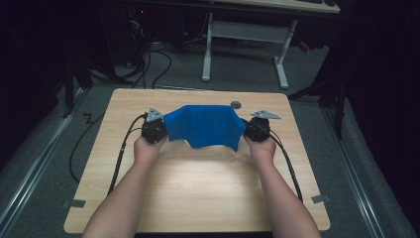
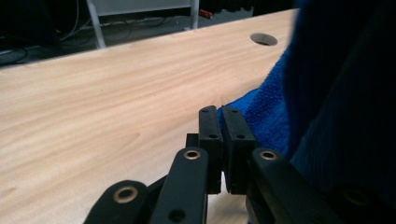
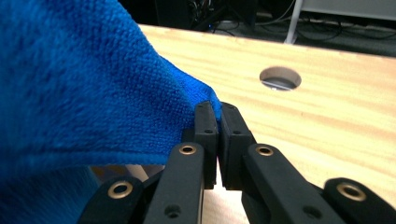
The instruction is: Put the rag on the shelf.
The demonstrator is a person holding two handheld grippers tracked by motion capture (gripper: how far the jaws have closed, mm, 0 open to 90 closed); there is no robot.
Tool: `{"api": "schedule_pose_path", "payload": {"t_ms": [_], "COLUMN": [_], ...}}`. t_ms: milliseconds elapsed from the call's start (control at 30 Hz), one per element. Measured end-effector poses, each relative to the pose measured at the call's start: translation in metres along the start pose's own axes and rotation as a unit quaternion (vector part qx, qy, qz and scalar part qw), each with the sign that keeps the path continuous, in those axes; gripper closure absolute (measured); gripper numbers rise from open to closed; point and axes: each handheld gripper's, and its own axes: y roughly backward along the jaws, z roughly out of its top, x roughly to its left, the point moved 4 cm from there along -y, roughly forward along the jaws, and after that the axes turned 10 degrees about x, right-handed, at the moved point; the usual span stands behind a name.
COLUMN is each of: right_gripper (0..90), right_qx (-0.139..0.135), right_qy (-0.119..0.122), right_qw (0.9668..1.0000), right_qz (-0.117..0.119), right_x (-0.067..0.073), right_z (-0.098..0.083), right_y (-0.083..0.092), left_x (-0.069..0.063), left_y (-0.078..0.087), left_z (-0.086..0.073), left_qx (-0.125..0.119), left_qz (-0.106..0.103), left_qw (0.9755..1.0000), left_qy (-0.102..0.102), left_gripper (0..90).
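Two claws — left claw [image 1: 163,130], right claw [image 1: 246,130] — one blue cloth [image 1: 204,125]

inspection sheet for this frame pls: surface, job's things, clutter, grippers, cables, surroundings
Surface: light wooden table, round grommet hole near the far edge.
Job's things: blue cloth stretched between both grippers, sagging in the middle, lower edge at the tabletop.
Clutter: nothing seen.
Grippers: left gripper and right gripper each shut on a cloth corner.
Cables: one black cable trails from each gripper toward the person.
Surroundings: dark room, white desk frame behind, loose floor cables.
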Motion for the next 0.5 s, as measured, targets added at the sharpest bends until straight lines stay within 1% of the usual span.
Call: {"api": "schedule_pose_path", "payload": {"t_ms": [33,67,167,333,433,467,500], "right_gripper": [88.2,88.2,88.2,87.9,85.2,82.8,82.8], "right_qx": [0.000,0.007,0.015,0.015,0.021,0.023,0.023], "right_qy": [0.000,-0.002,0.001,-0.005,-0.010,-0.010,-0.010], "right_qw": [1.0000,1.0000,0.9999,0.9999,0.9997,0.9997,0.9997], "right_qz": [0.000,0.001,0.002,0.004,0.007,0.004,0.004], "right_x": [0.000,-0.001,0.000,0.001,0.001,0.001,0.001], "right_z": [0.000,-0.004,-0.008,-0.014,-0.018,-0.019,-0.019], "right_y": [0.000,-0.002,-0.005,-0.007,-0.009,-0.009,-0.009], "left_x": [0.000,0.000,-0.001,-0.001,-0.001,-0.001,-0.001], "left_y": [0.000,0.000,0.001,0.002,0.003,0.003,0.004], "left_z": [0.000,-0.002,-0.008,-0.012,-0.013,-0.013,-0.013], "left_qx": [0.000,0.000,0.001,0.003,0.001,0.001,0.001], "left_qz": [0.000,0.001,-0.003,-0.007,-0.011,-0.011,-0.012], "left_qw": [1.0000,1.0000,1.0000,1.0000,0.9999,0.9999,0.9999], "left_qy": [0.000,-0.001,0.000,0.003,0.003,0.004,0.006], "left_gripper": [87.8,87.7,87.5,87.2,86.2,83.4,83.4]}}
